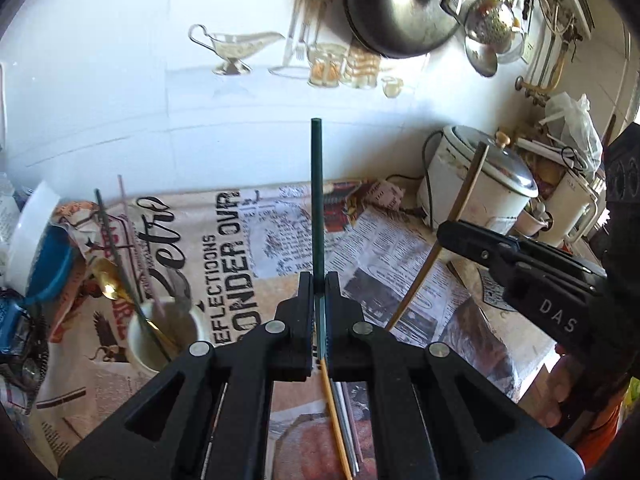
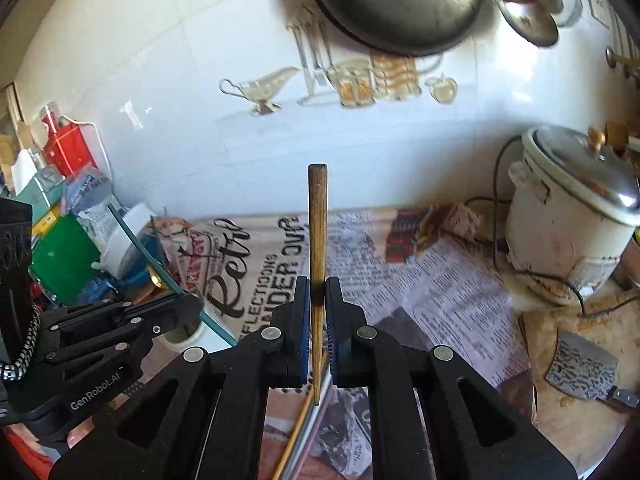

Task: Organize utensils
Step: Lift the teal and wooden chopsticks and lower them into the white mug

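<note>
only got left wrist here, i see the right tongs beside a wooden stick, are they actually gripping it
Observer: Yes. In the right wrist view the right tongs are shut on the wooden chopstick, which is pinched between both pads with its thick end sticking out ahead of them.
Operator: ok, whats further off to the left, my view cuts out there
Observer: A red container stands near the tiled wall, beyond a green box in the clutter.
</note>
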### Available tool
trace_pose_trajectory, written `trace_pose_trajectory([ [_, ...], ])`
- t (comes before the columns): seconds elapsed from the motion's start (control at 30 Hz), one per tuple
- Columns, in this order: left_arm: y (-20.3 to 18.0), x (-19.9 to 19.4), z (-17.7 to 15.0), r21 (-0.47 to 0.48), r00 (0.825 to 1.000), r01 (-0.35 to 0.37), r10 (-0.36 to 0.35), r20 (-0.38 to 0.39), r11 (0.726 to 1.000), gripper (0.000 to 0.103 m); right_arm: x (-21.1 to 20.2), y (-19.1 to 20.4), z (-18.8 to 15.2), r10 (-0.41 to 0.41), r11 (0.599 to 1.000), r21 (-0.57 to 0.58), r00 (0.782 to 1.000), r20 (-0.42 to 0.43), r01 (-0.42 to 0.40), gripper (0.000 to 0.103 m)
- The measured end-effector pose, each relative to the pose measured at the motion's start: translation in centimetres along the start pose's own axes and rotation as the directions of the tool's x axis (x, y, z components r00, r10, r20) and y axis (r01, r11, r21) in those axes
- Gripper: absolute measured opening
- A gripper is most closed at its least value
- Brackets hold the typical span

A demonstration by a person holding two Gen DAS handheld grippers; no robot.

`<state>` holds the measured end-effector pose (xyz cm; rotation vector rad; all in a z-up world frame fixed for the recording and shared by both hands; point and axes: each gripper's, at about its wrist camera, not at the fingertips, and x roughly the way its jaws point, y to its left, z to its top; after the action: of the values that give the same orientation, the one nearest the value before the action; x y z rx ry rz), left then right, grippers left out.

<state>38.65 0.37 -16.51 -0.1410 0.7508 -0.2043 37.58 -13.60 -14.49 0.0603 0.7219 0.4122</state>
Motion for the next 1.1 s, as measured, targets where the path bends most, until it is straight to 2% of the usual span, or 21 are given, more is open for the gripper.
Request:
trace_pose_trajectory([
  [0.23,3.3,-3.1,1.1,-0.029,0.997,-0.051,0.053,0.056,0.998,0.003,-0.4,4.3,2.1,0.065,0.996,-0.064,0.997,0.05,-0.061,0.007],
  [0.53,7.5,-5.9,1.9,-0.067,0.989,-0.118,0.123,0.085,0.991,0.003,0.1,9.5,3.8,0.161,0.98,-0.128,0.984,0.078,-0.15,0.007],
  [0.7,9.7,-6.3,2.1,-0.085,0.984,-0.146,0.153,0.087,0.986,0.003,1.4,11.7,4.3,0.183,0.973,-0.153,0.98,0.077,-0.17,0.007],
  [0.9,12.3,-5.1,1.8,-0.108,0.984,-0.162,0.169,0.059,0.981,0.003,4.2,13.5,4.1,0.192,0.971,-0.156,0.981,0.04,-0.183,0.007],
  [1.1,14.5,-2.7,0.5,-0.13,0.987,-0.158,0.159,-0.003,0.979,0.003,8.0,14.8,2.7,0.179,0.969,-0.164,0.983,-0.041,-0.183,0.007],
])
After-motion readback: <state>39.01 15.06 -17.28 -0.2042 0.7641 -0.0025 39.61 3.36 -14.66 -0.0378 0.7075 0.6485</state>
